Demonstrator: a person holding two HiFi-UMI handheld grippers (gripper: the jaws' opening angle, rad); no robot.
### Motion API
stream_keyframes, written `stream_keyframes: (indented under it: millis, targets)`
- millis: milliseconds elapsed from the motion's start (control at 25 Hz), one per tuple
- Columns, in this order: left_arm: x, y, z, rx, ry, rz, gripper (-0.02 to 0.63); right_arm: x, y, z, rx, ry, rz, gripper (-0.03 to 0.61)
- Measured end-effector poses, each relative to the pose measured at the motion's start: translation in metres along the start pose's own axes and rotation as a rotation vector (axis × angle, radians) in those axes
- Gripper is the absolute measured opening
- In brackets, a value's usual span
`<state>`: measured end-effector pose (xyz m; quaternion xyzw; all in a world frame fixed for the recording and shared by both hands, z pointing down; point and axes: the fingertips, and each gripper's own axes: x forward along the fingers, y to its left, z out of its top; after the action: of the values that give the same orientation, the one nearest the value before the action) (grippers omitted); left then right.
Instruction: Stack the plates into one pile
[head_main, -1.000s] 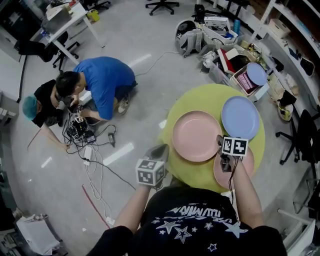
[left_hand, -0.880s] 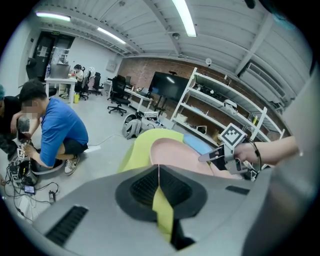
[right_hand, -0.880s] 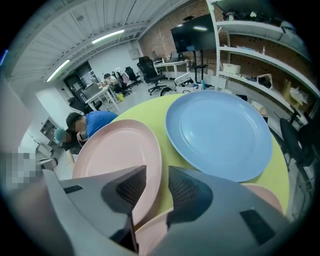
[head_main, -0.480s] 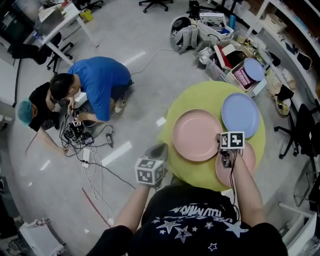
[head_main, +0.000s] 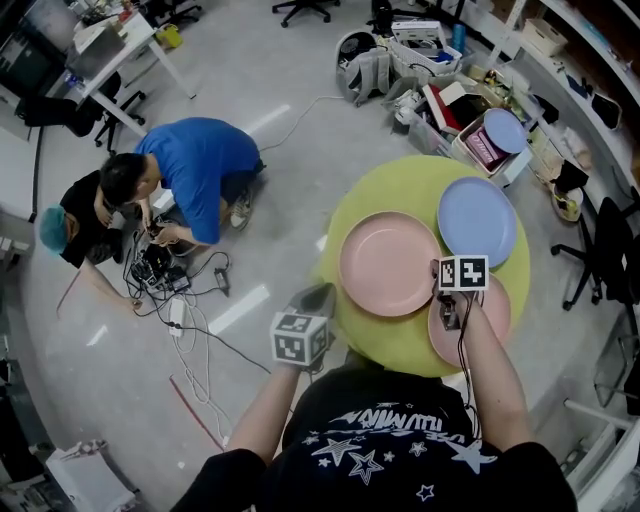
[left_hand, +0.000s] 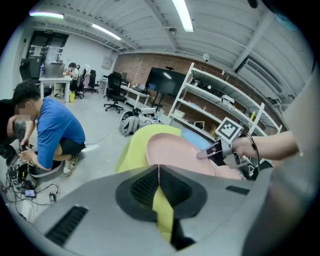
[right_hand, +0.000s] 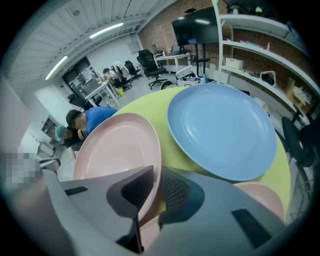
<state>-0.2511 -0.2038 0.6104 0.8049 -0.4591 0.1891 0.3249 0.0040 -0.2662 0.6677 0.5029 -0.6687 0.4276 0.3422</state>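
Note:
A large pink plate (head_main: 388, 262) lies on the round yellow-green table (head_main: 355, 320), with a blue plate (head_main: 477, 221) to its right and a smaller pink plate (head_main: 482, 322) at the near right. My right gripper (head_main: 440, 272) reaches over the small plate to the large one's right rim. In the right gripper view the large pink plate (right_hand: 117, 150) has its rim between the pads of my right gripper (right_hand: 152, 189), whose jaws have just been closing and now pinch it. The blue plate (right_hand: 222, 130) lies beyond. My left gripper (head_main: 315, 298) hangs off the table's left side, shut and empty (left_hand: 159, 170).
Two people (head_main: 190, 170) crouch on the floor at the left among cables (head_main: 185, 320). Beyond the table stand bins and bags (head_main: 440, 95), with shelves along the right wall and an office chair (head_main: 610, 265). A white desk (head_main: 120, 50) stands at the far left.
The head view has shifted slightly. Neither gripper has visibly moved across the table, and the plates lie where they were.

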Motion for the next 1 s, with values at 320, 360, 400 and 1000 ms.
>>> stream_keyframes:
  millis: [320,360,400,1000]
  targets:
    - [-0.007,-0.013,-0.006,-0.013,-0.009,0.033,0.018,-0.010,0.005,0.003,0.108,-0.069,0.114,0.031]
    - [-0.008,-0.014,-0.006,-0.015,-0.012,0.039,0.018,-0.011,0.005,0.003,0.128,-0.078,0.130,0.028]
    - [-0.009,-0.015,-0.007,-0.018,-0.015,0.046,0.018,-0.012,0.005,0.003,0.144,-0.085,0.147,0.026]
    - [-0.020,-0.043,-0.010,-0.039,-0.059,0.133,0.018,-0.030,0.008,-0.007,0.149,-0.127,0.309,0.028]
